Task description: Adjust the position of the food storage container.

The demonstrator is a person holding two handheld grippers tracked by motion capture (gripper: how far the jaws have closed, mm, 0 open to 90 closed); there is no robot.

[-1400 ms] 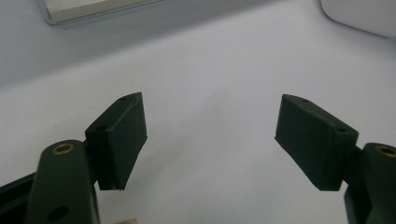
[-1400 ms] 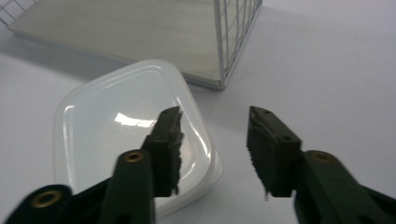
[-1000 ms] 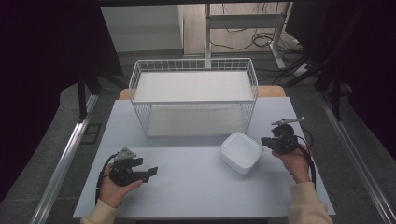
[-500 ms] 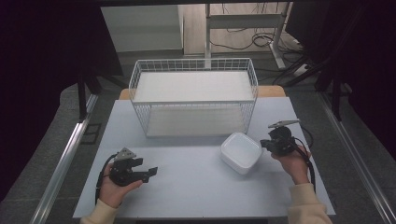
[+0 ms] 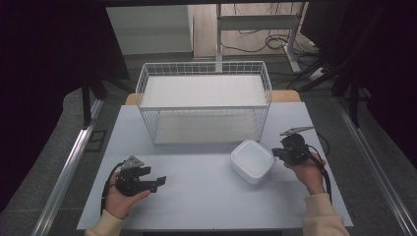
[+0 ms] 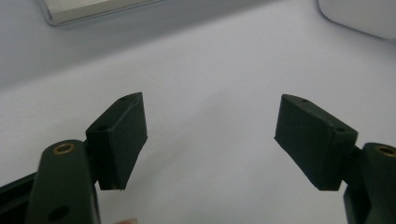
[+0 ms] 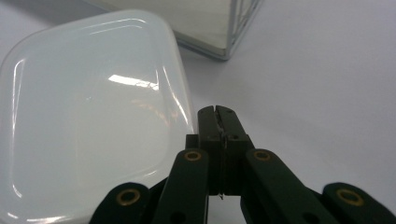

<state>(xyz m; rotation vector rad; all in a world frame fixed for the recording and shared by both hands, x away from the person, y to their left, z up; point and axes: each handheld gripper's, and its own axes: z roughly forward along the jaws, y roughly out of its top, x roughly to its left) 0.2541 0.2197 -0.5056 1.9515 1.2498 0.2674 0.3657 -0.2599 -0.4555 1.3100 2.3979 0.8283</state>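
A white, square, round-cornered container (image 5: 252, 161) lies on the pale table (image 5: 196, 201), right of centre. In the right gripper view the container (image 7: 88, 112) is at the left. My right gripper (image 7: 218, 110) is shut with nothing between its jaws, its tip close beside the container's right edge. From above, the right gripper (image 5: 276, 153) is held by a hand just right of the container. My left gripper (image 5: 160, 182) rests low at the front left, pointing right. In the left gripper view the left gripper (image 6: 211, 100) stands open over bare table.
A white wire basket (image 5: 204, 63) with a pale floor stands at the back middle of the table, its corner (image 7: 224, 28) just beyond the container. Table edges lie close in front of both hands. Dark floor and metal rails flank the table.
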